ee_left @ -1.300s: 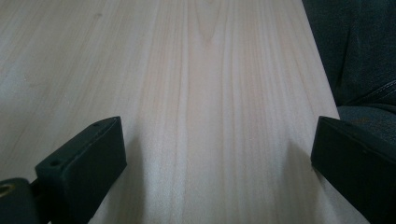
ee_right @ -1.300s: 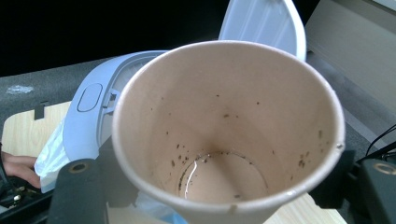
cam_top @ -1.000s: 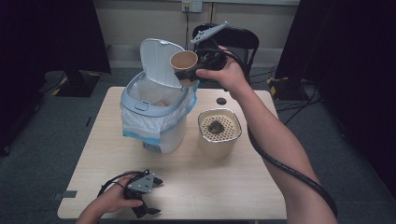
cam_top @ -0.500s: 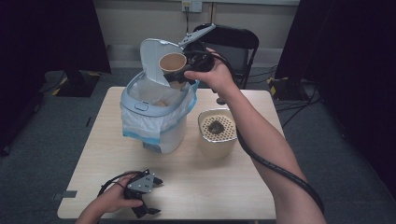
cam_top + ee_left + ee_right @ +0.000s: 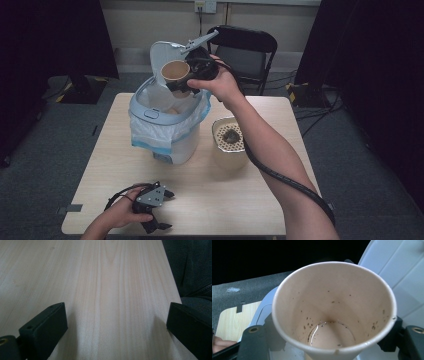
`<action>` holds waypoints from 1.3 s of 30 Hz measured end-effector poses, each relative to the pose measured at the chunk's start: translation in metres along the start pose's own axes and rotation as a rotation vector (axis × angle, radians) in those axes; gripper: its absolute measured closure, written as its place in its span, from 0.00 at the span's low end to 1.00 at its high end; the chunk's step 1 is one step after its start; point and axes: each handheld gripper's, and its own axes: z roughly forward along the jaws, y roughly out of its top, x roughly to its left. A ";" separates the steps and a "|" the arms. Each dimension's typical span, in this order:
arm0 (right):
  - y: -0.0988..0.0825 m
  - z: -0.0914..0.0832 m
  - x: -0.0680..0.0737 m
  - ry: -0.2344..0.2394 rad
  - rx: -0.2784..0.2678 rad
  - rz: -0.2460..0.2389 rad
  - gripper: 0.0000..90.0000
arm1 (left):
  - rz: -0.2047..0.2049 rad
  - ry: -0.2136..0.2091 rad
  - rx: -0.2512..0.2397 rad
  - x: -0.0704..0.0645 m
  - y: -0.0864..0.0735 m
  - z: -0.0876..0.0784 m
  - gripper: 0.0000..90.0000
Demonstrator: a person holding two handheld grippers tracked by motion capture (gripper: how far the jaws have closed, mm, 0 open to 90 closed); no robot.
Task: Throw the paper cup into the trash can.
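1. Right gripper (image 5: 181, 80) is clamped on a paper cup (image 5: 175, 71), one jaw on each side of the cup wall, seen clearly in the right gripper view (image 5: 332, 315).
2. The cup is held in the air just above the open bin (image 5: 150, 107), in front of the bin's raised lid (image 5: 161, 52), mouth tilted sideways toward the person.
3. Inside the cup: a few dark specks and a thin wet ring at the bottom, otherwise emptied.
4. Right of the bin stands a strainer pot (image 5: 231, 155) with a dark clump of grounds on its mesh; it looks like the cup's contents went there.
5. Step in hand, as I judge it: dropping the cup into the bin.
6. To do it well: bring the cup over the middle of the bin opening, clear of the lid and the bag edge (image 5: 150, 137), lower it a little, then part the jaws so it falls straight in.
7. Keep the squeeze light, since thin paper crumples and may stick to a jaw.
8. Left gripper (image 5: 155, 210) rests on the table (image 5: 240, 210) near the front edge, well apart from the bin, jaws apart with nothing between them.
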 end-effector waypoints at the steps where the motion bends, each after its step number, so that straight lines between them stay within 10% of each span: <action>1: 0.000 0.002 0.000 0.003 0.001 -0.002 0.30 | 0.000 0.000 0.003 0.000 0.000 0.000 0.03; 39: -0.015 0.035 0.003 0.060 0.037 0.056 0.16 | 0.001 0.000 0.004 0.000 0.000 0.000 0.03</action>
